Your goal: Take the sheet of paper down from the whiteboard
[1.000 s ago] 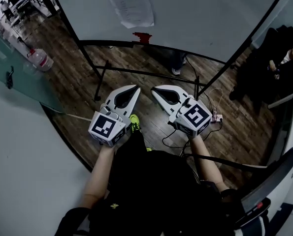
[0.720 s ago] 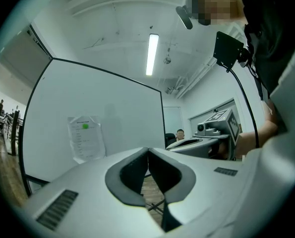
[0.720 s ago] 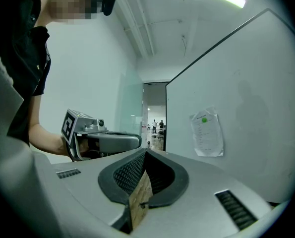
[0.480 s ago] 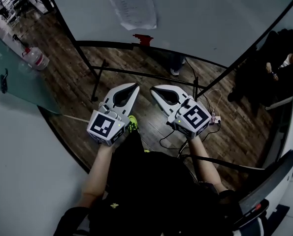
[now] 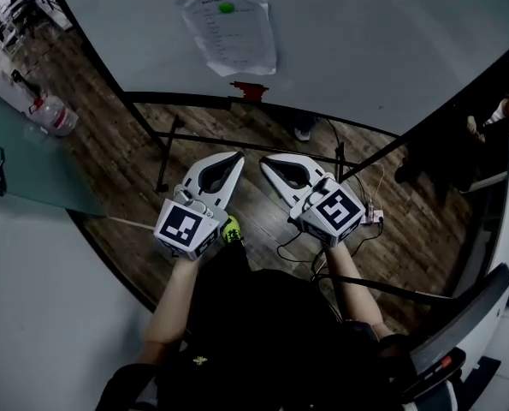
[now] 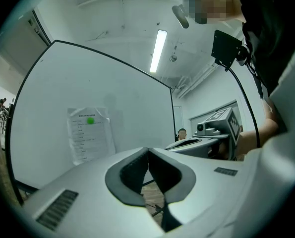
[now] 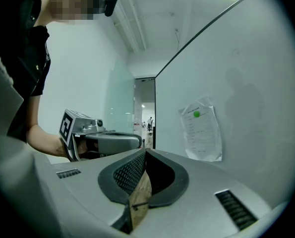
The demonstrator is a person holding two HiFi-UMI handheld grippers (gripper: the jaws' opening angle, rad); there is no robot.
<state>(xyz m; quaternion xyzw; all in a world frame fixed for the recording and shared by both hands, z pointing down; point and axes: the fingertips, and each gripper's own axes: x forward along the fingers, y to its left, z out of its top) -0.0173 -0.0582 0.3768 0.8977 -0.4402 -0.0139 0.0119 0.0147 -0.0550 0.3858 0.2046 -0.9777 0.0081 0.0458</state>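
Observation:
A white printed sheet of paper [image 5: 229, 27] hangs on the whiteboard [image 5: 365, 32], held by a small green round magnet [image 5: 227, 8] near its top. The same paper [image 6: 89, 134] shows ahead and left in the left gripper view, and the paper [image 7: 202, 129] is ahead and right in the right gripper view. My left gripper [image 5: 238, 155] and right gripper [image 5: 265, 158] are held side by side, level, short of the board and below the sheet. Both are shut with nothing between the jaws.
The whiteboard stands on a black frame [image 5: 237, 144] with legs on a wooden floor. A red eraser [image 5: 248, 90] sits on its tray below the paper. Cables and a power strip [image 5: 372, 216] lie on the floor. A seated person [image 5: 485, 127] is at right; a water bottle [image 5: 53, 114] at left.
Both grippers and the head have moved toward the whiteboard; the paper now shows larger and lower in the head view. The jaws stayed shut.

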